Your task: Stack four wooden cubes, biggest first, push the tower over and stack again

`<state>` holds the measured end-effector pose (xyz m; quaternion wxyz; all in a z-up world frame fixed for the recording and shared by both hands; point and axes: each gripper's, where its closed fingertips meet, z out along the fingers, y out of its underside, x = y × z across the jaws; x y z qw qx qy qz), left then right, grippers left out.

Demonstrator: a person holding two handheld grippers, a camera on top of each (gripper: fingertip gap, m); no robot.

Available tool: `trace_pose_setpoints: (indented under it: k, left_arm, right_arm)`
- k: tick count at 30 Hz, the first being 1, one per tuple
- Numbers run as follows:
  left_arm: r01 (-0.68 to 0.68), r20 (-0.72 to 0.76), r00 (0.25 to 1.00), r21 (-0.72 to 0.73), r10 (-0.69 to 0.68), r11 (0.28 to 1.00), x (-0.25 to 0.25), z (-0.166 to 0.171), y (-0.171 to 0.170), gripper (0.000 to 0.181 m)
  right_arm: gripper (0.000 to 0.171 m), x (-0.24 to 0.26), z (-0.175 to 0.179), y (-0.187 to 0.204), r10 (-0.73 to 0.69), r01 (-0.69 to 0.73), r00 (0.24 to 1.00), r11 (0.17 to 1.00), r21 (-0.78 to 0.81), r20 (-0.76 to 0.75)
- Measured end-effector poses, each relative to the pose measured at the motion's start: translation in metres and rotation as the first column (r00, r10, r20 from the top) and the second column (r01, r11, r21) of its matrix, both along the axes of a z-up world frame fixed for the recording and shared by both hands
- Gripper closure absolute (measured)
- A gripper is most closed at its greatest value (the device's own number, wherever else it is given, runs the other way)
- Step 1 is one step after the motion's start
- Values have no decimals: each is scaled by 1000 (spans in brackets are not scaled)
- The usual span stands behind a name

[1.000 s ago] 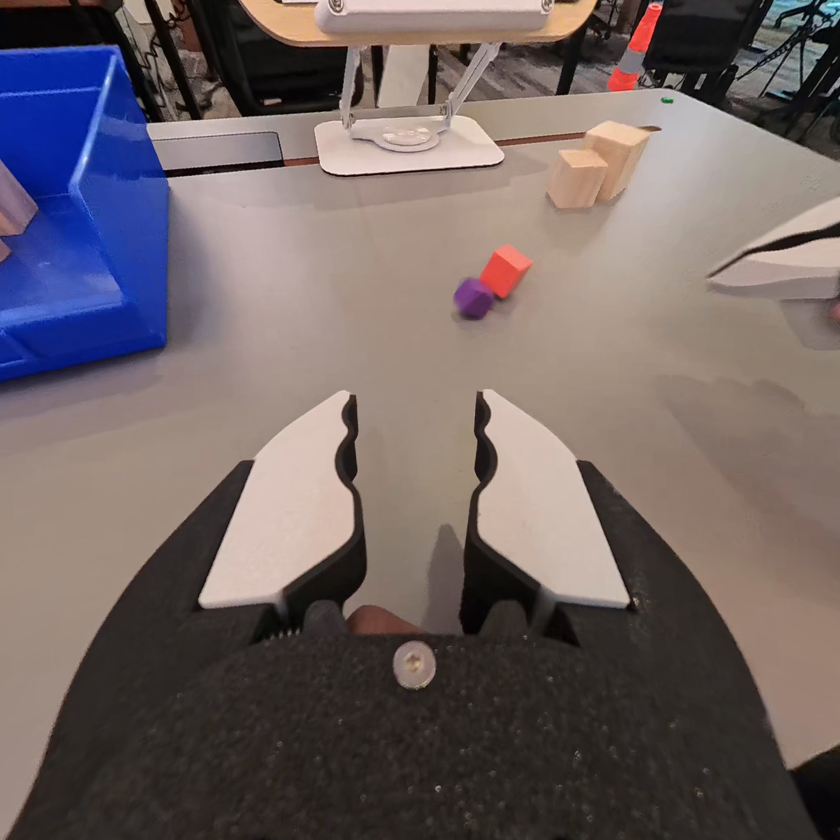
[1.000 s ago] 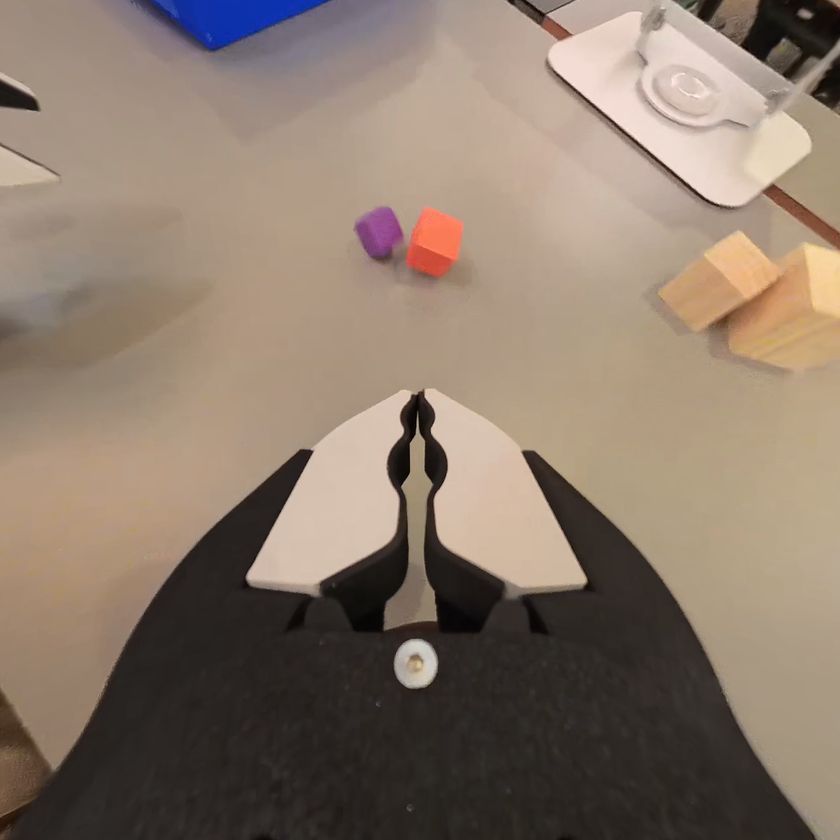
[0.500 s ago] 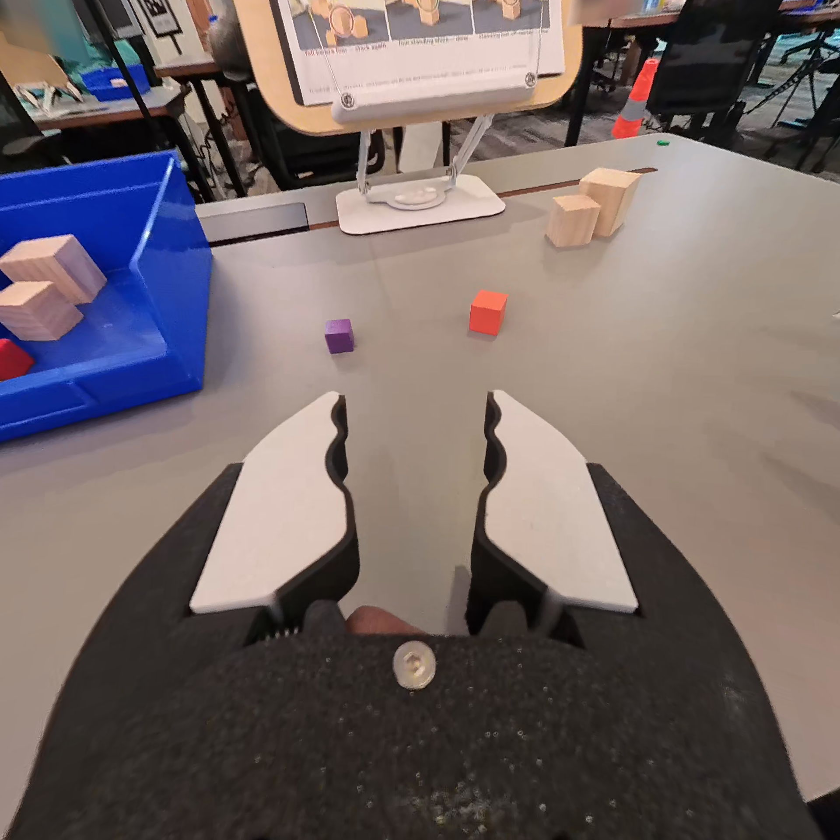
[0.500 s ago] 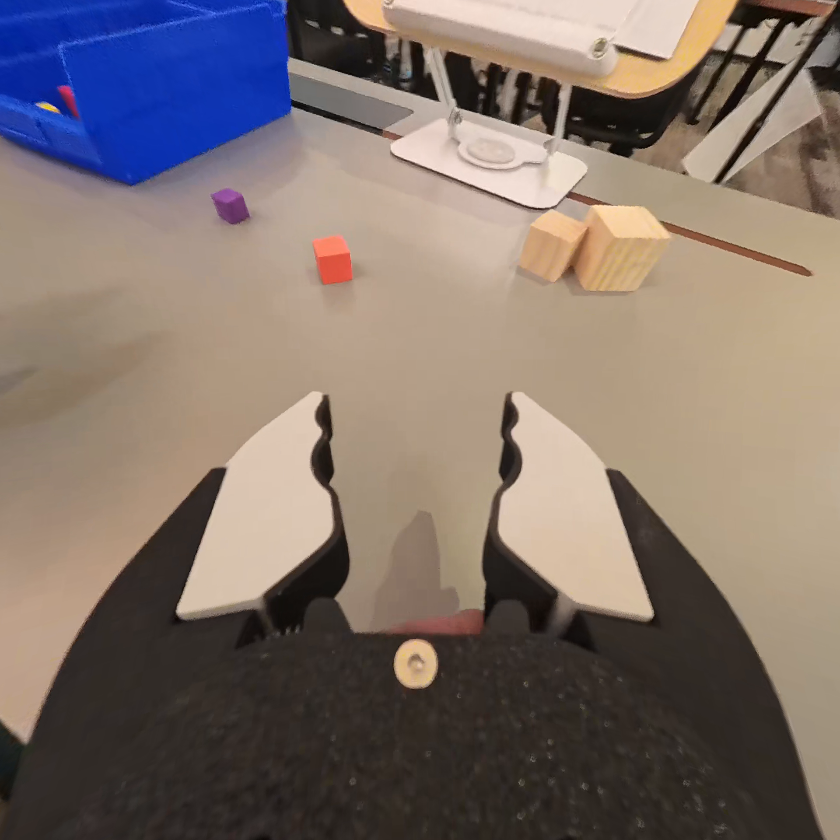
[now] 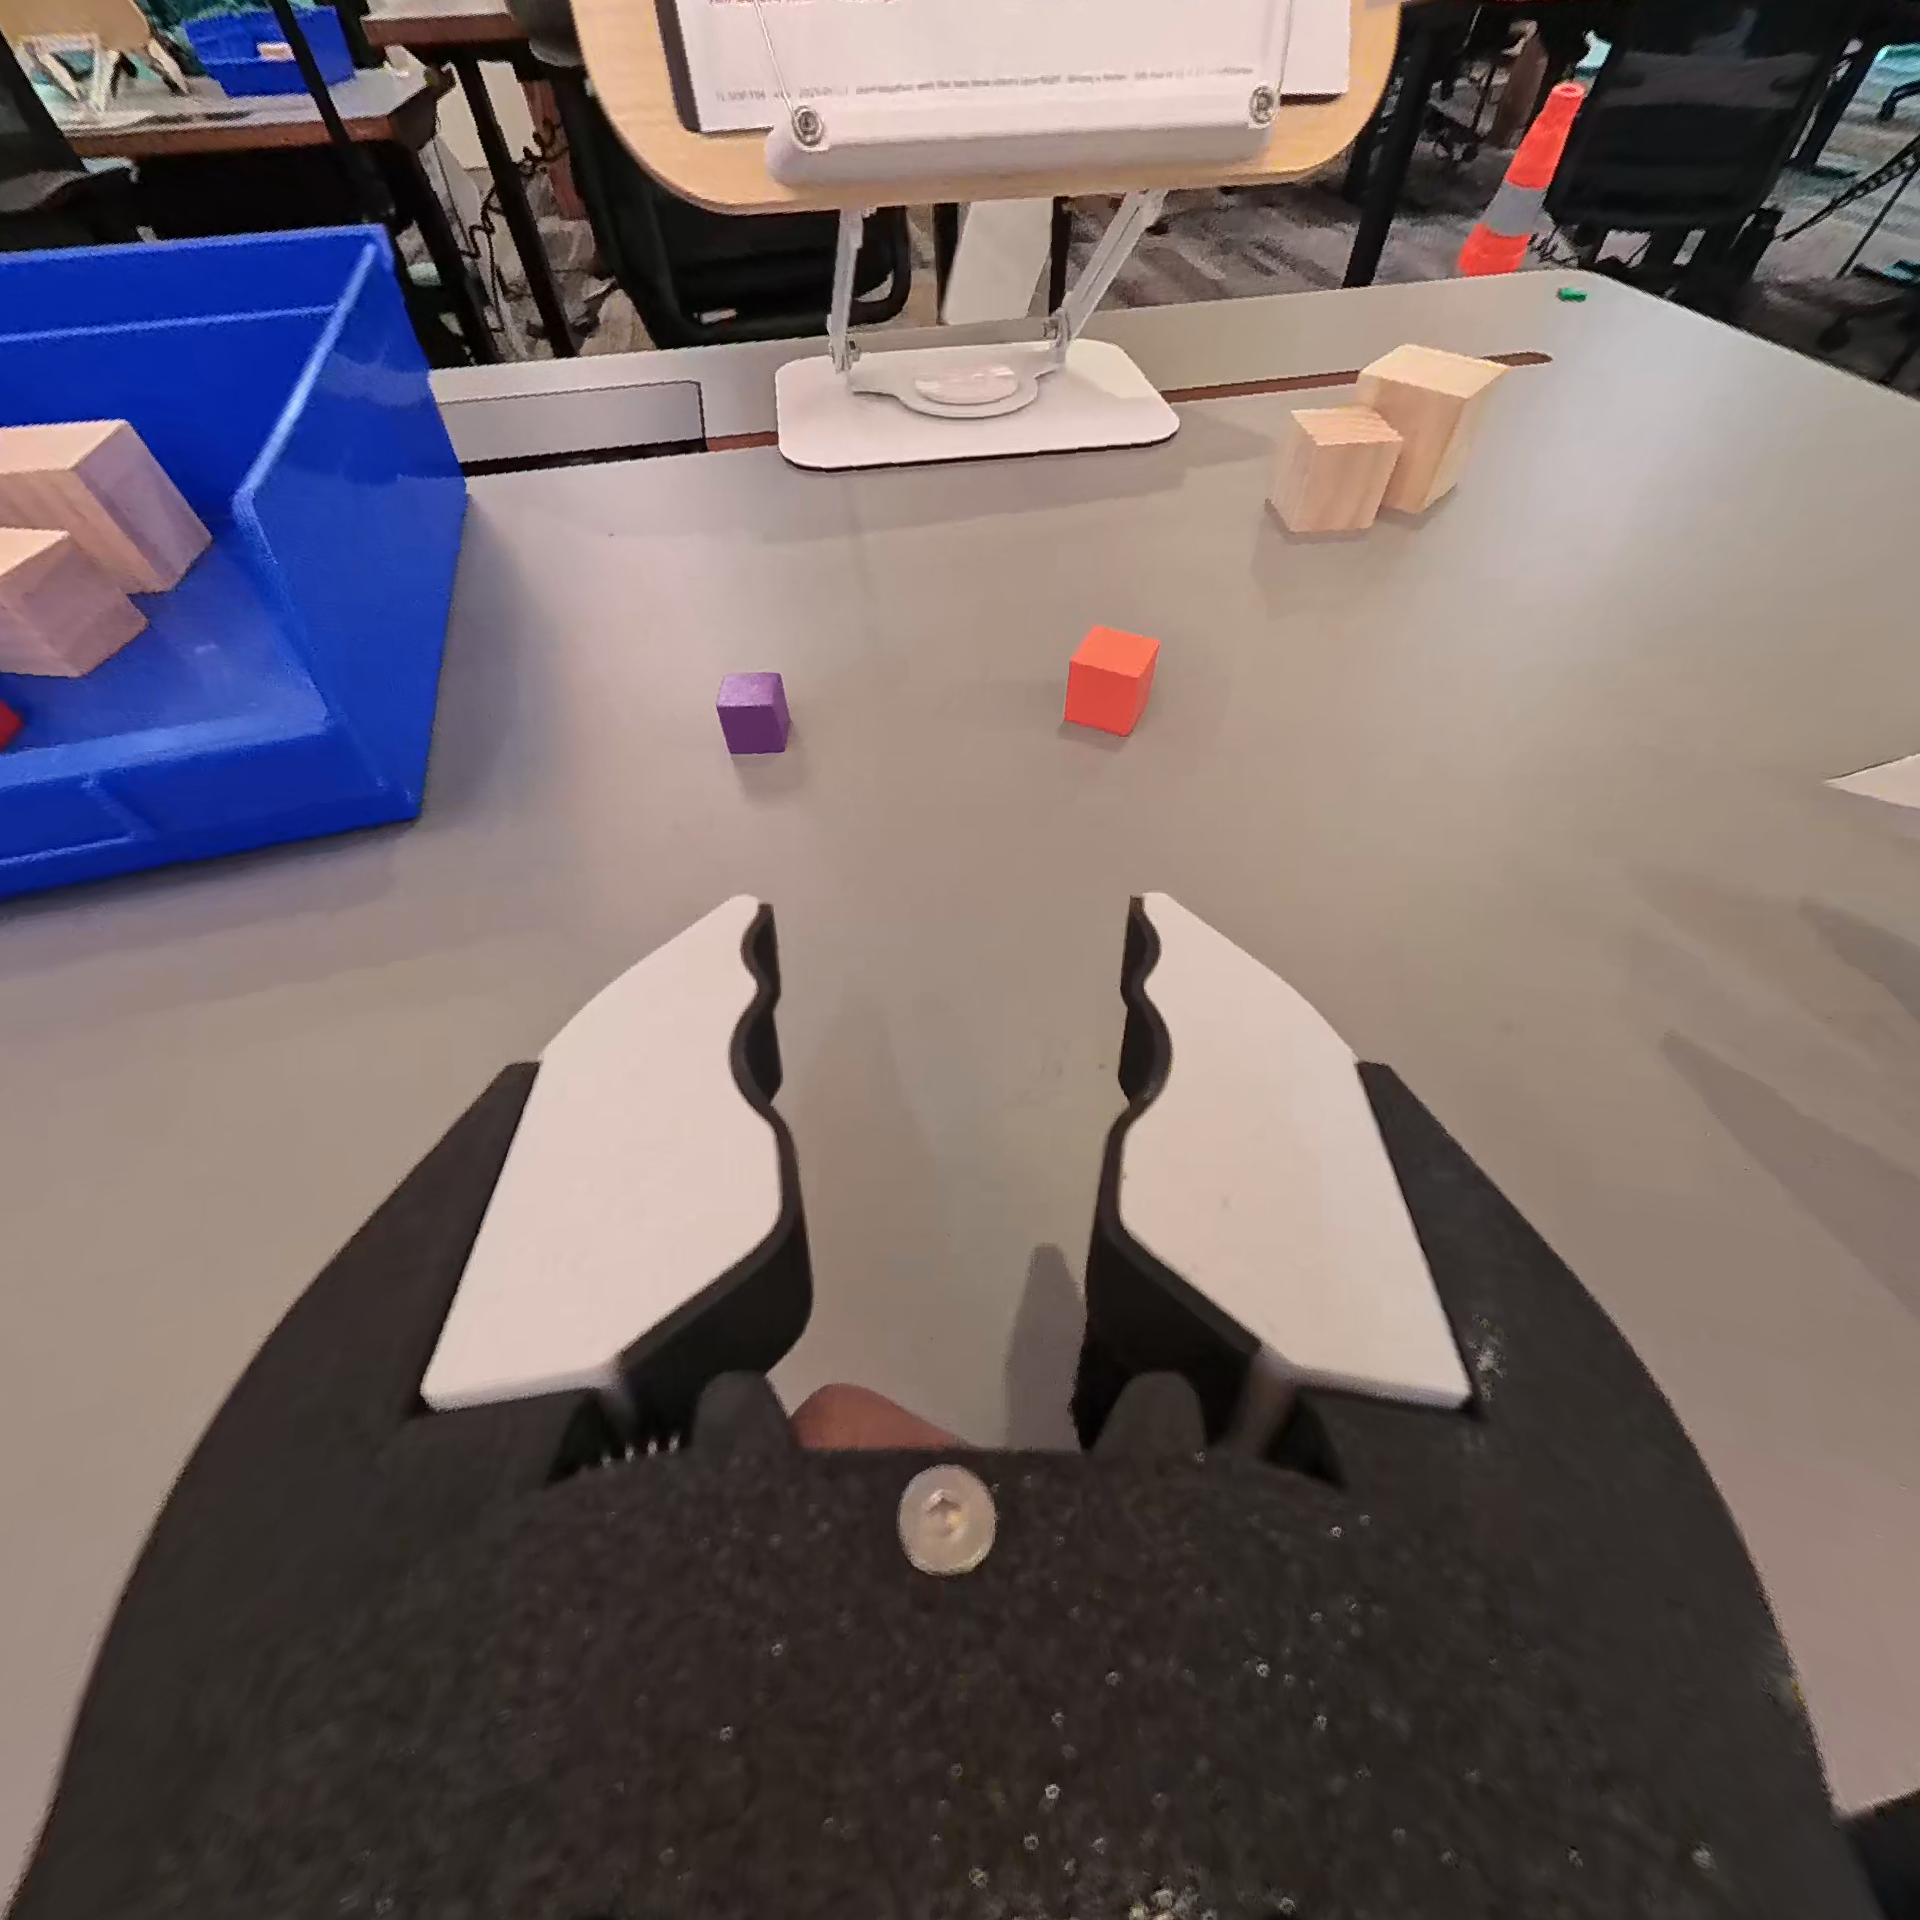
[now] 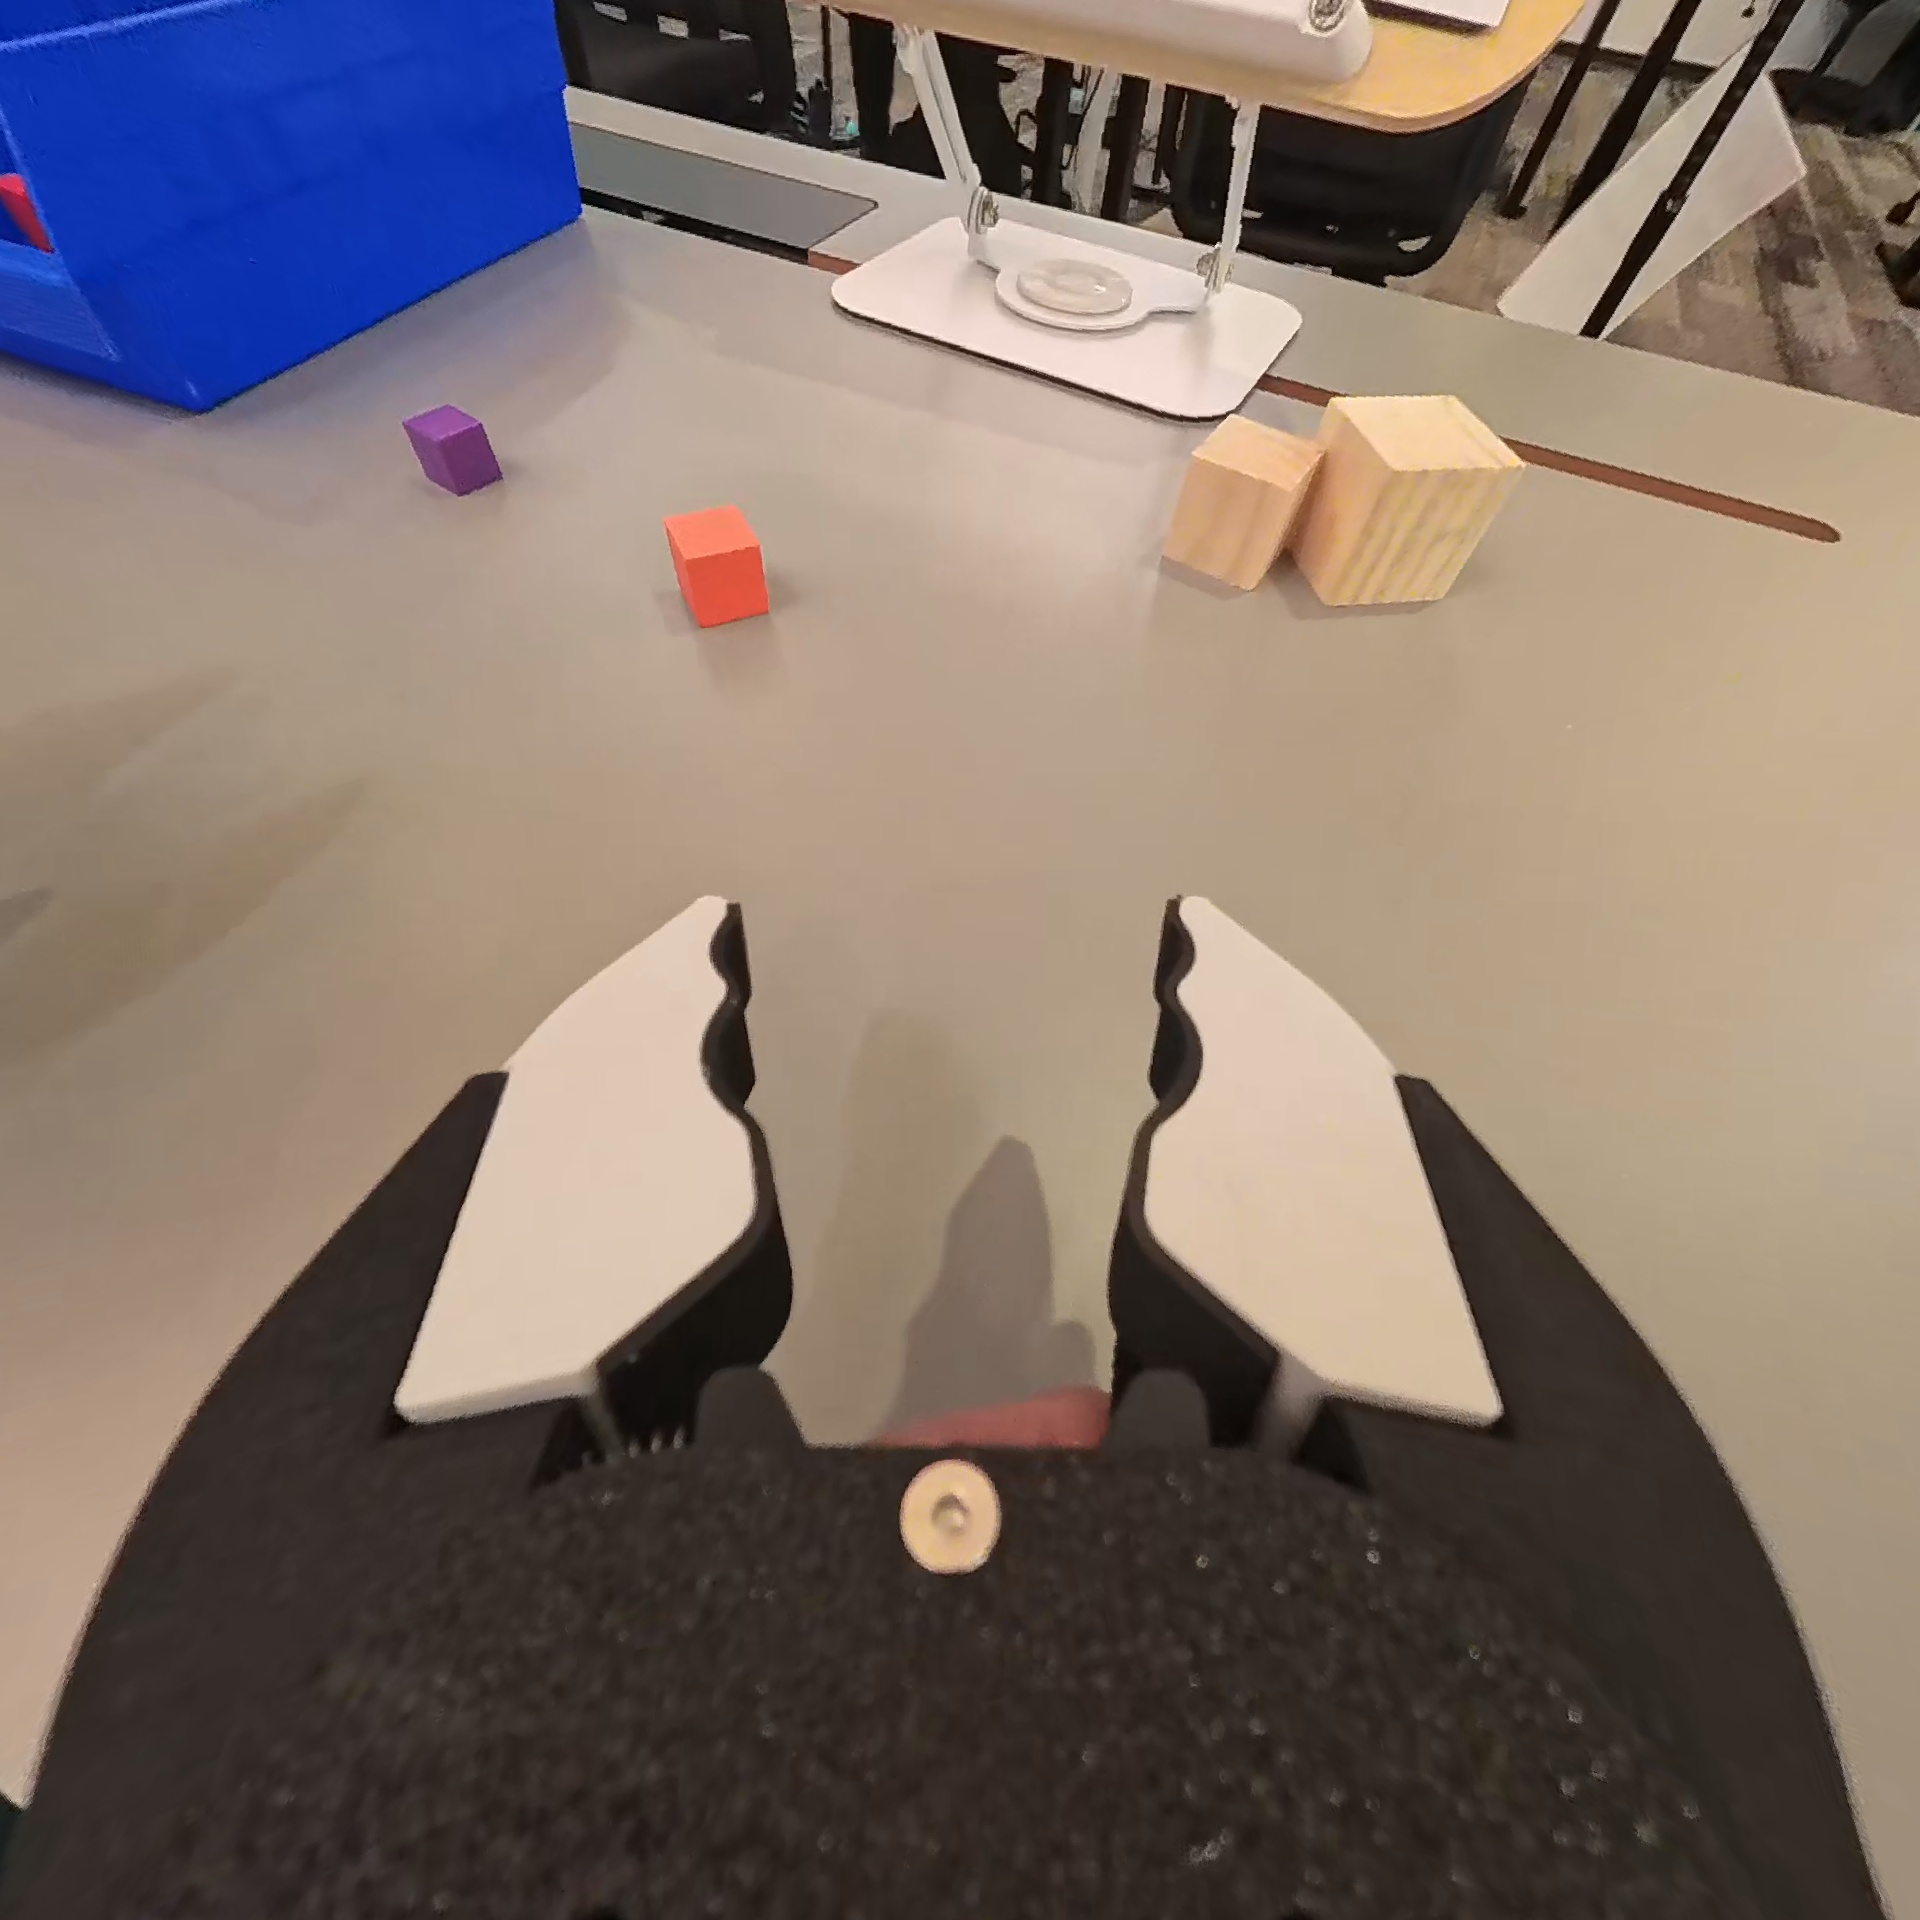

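Four cubes lie apart on the grey table (image 5: 1351,935). The biggest plain wooden cube (image 5: 1425,424) (image 6: 1403,499) touches a smaller plain one (image 5: 1332,470) (image 6: 1242,496) at the far right. An orange cube (image 5: 1110,680) (image 6: 717,564) and a small purple cube (image 5: 752,711) (image 6: 451,447) sit apart in the middle. My left gripper (image 5: 948,925) is open and empty, well short of the cubes. My right gripper (image 6: 951,925) is open and empty too. Its fingertip (image 5: 1886,781) shows at the right edge of the left wrist view.
A blue bin (image 5: 343,520) (image 6: 291,187) stands at the left with two wooden blocks (image 5: 73,551) and a red piece in it. A white stand base (image 5: 977,410) (image 6: 1070,317) holding a board sits at the table's back edge. An orange cone (image 5: 1522,187) stands on the floor beyond.
Both grippers pulled back and tilted up. My right gripper opened from shut. The purple and orange cubes, touching a second ago, now lie apart. The wooden pair has not moved.
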<state>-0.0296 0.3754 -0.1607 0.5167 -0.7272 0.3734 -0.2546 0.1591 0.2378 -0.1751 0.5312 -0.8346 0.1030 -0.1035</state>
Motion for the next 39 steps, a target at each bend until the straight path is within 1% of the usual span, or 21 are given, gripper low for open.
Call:
trace_pose_setpoints:
  k: [4,7,21,23,25,27,29,32,35,37,39]
  left_arm:
    - [9,16,1000,-14,-9,1000,0,1,0,120]
    - [15,19,1000,6,-15,1000,0,4,-2,121]
    - [37,-10,999,-2,-37,999,3,-3,-4,123]
    - [39,-14,999,-5,-39,999,3,-4,-3,123]
    - [34,-14,999,3,-34,999,2,-2,-2,124]
    - [34,-16,999,6,-34,999,2,-2,-1,124]
    - [36,-14,999,3,-36,999,3,-2,-1,124]
    - [46,-14,999,2,-46,999,6,-1,-1,125]
    - [55,-26,998,15,-55,998,8,-2,-2,125]
    - [58,-38,998,23,-57,998,8,-3,-2,125]
    - [58,-39,998,25,-57,998,9,-4,-1,125]
  right_arm:
    - [97,0,2,0,-4,4,1000,1000,0,14]
    - [97,0,1,0,-3,4,1000,1000,-6,20]
    - [100,6,-5,-1,-11,11,1000,1000,-18,3]
    - [101,15,-4,1,-16,16,1000,1000,-25,17]
    - [102,36,4,5,-32,34,998,999,-30,50]
    - [102,69,16,18,-38,43,996,998,-56,79]
    - [99,106,23,40,-24,35,996,992,-123,89]
    - [98,157,23,85,18,-9,999,966,-259,33]
    - [99,195,13,122,49,-55,998,897,-438,-24]
    - [106,207,7,141,73,-95,995,844,-528,-62]
    - [106,215,-1,153,82,-108,994,781,-615,-70]
